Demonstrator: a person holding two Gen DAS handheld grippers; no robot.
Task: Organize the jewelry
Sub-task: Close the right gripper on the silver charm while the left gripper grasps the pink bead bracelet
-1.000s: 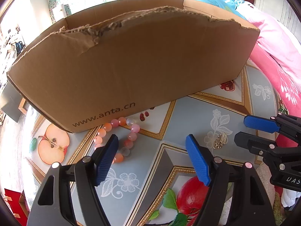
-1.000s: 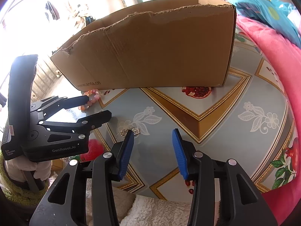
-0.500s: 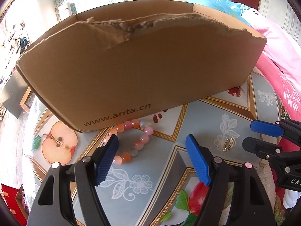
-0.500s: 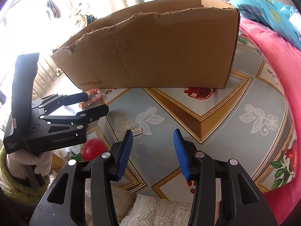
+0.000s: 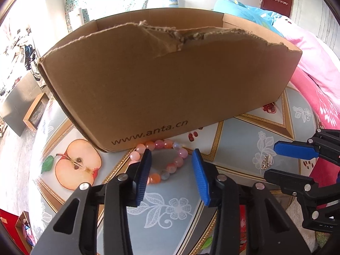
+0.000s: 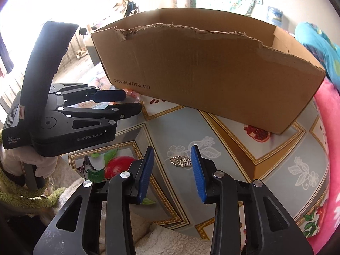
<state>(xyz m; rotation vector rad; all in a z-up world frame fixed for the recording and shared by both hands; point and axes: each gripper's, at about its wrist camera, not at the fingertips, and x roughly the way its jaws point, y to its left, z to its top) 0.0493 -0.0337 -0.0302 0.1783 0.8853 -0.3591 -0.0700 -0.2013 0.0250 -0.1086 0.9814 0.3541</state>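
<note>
A pink and orange bead bracelet (image 5: 170, 166) lies on the table against the front of a torn cardboard box (image 5: 170, 85). My left gripper (image 5: 172, 153) is over it with its jaws closing. Most of the bracelet is between the blue pads, and the left pad hides its left side. No pad visibly presses on a bead. A small silver chain charm (image 6: 180, 161) lies on the table to the right. My right gripper (image 6: 172, 148) has its jaws closing around the charm, which lies close to the right pad and is not lifted.
The table (image 6: 286, 148) has a glossy fruit-patterned cover. A pink blanket (image 5: 314, 68) borders it on the right. A fluffy white cloth (image 6: 170, 240) lies at the near edge. A white-gloved hand (image 6: 31, 165) holds the left gripper (image 6: 132, 101).
Both pairs of jaws have narrowed. The left gripper has shifted, so the bracelet now sits between its pads. The right gripper rolled and moved left, bringing the charm between its pads.
</note>
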